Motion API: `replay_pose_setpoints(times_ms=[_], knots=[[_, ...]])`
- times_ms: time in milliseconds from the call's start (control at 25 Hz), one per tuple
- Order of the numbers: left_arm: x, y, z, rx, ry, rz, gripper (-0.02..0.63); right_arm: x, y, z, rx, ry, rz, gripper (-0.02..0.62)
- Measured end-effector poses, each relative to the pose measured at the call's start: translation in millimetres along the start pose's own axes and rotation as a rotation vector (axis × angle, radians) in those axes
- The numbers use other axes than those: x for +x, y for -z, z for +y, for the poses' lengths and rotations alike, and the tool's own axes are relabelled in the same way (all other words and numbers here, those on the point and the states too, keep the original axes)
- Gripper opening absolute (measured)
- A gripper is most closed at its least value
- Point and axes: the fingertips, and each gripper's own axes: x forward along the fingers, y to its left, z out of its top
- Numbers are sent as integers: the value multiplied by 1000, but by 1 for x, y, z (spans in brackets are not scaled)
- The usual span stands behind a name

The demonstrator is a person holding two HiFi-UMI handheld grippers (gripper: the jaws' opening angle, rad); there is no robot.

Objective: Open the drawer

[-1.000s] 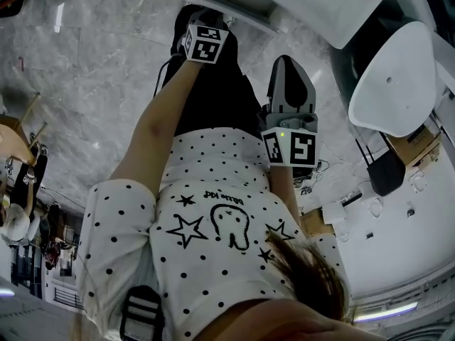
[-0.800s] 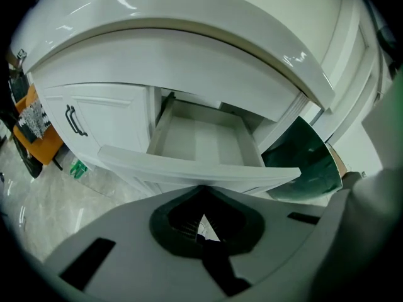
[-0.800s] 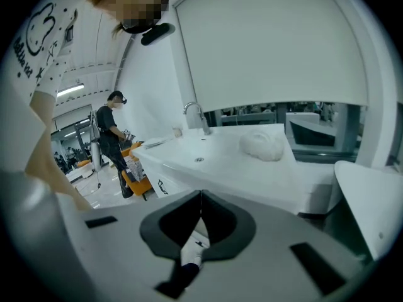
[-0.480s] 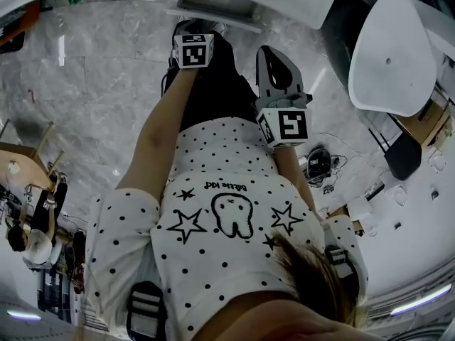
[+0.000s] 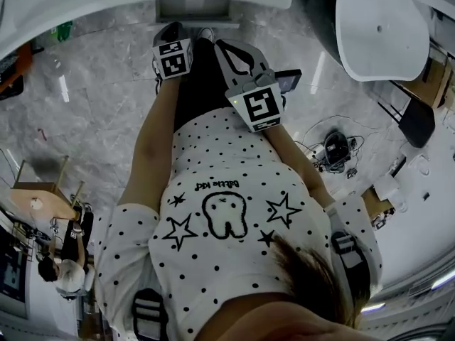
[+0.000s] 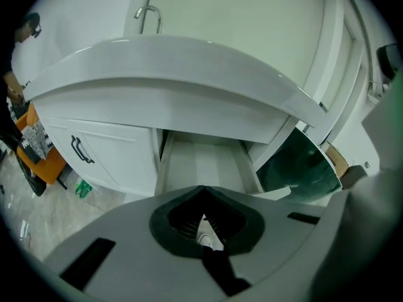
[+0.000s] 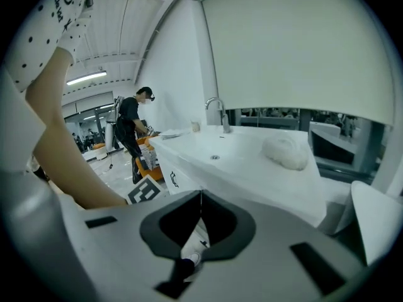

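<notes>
The drawer [image 6: 204, 163] stands pulled out from under the front edge of the white surface [image 6: 170, 68], its pale inside open to view. It sits to the right of a white cabinet door [image 6: 94, 146] with a dark handle. A curved faucet [image 6: 148, 17] rises at the back of the surface.

The left gripper [image 6: 203, 189] has its jaws pressed together with nothing pinched between them. Their tips point at the drawer's near end from a little way off and are apart from it. Through the dark hollow below the tips a light shoe [image 6: 205, 239] shows on the floor.

In the head view the drawer [image 5: 193, 9] lies at the top of the picture, straight ahead of the left gripper [image 5: 168, 34], which hangs over the grey marble floor [image 5: 92, 105] just short of it. The right gripper [image 5: 223, 47] is just beside the left one, a little nearer the person's body.

The right gripper [image 7: 201, 195] also has its jaws closed on each other and holds nothing. It looks along the top of the surface [image 7: 252, 168], past a basin drain and a white lump [image 7: 286, 151] toward the faucet [image 7: 217, 113], and the drawer cannot be made out there. A person [image 7: 131, 129] in dark clothes stands at the far end of the room.
</notes>
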Motion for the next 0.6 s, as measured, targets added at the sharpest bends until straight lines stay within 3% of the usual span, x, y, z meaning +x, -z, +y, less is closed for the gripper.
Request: replay_pose_setpoints(times_ms=[360, 600], knots=[[-22, -20, -5, 15, 21, -104, 3, -8, -7, -10, -4, 36, -35, 14], [-52, -54, -8, 41, 46, -203, 3, -19, -26, -15, 3, 87, -81, 14]])
